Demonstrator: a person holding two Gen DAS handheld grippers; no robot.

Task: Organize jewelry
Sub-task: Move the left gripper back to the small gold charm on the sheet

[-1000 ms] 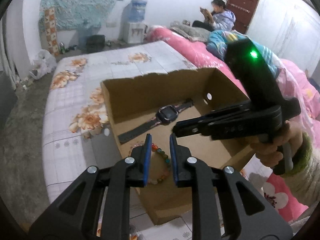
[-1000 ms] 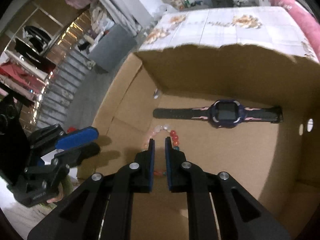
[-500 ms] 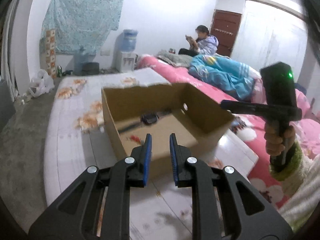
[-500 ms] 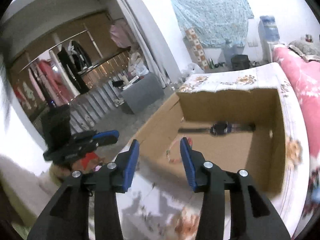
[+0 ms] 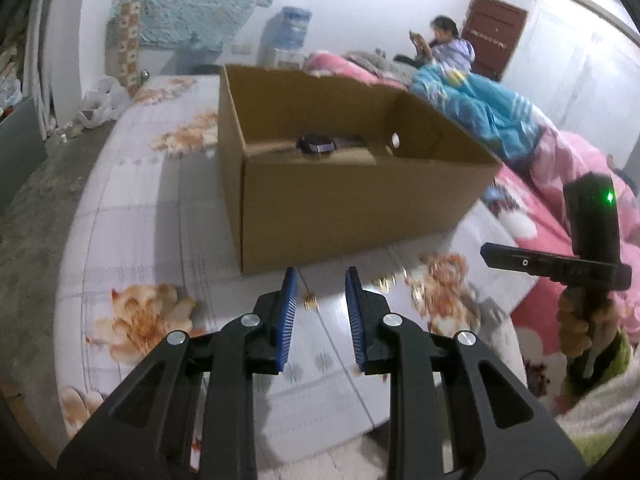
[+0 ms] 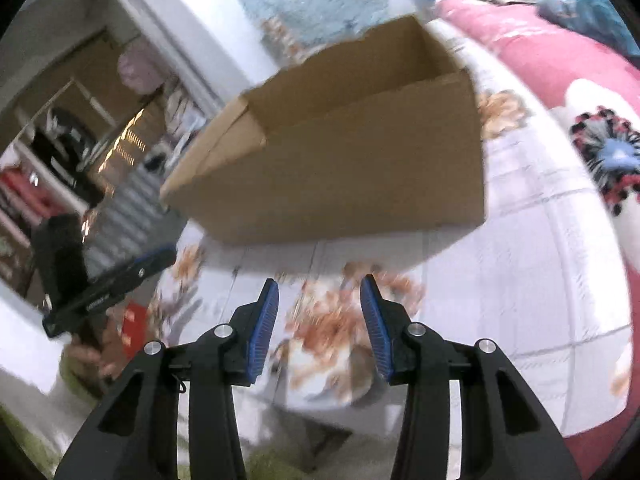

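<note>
The open brown cardboard box (image 5: pixel 352 200) stands on the white bedsheet printed with orange flowers (image 5: pixel 132 208). Inside it, toward the far wall, lies a dark wristwatch with a rounded-square face (image 5: pixel 316 145); the rest of the box floor is hidden behind the near wall.

The left gripper (image 5: pixel 321 304) hovers over the sheet at six o'clock from the box. Its blue-padded jaws have just been opening and stand a little apart, pressing on nothing. Seen between them, a small gold trinket on a thin chain (image 5: pixel 310 301) lies on the sheet just beside the box's near wall.

The right gripper (image 6: pixel 320 312) hangs over an orange flower print, jaws well apart and empty. In the left wrist view it appears at three o'clock, gripped by a hand (image 5: pixel 580 322).
</note>
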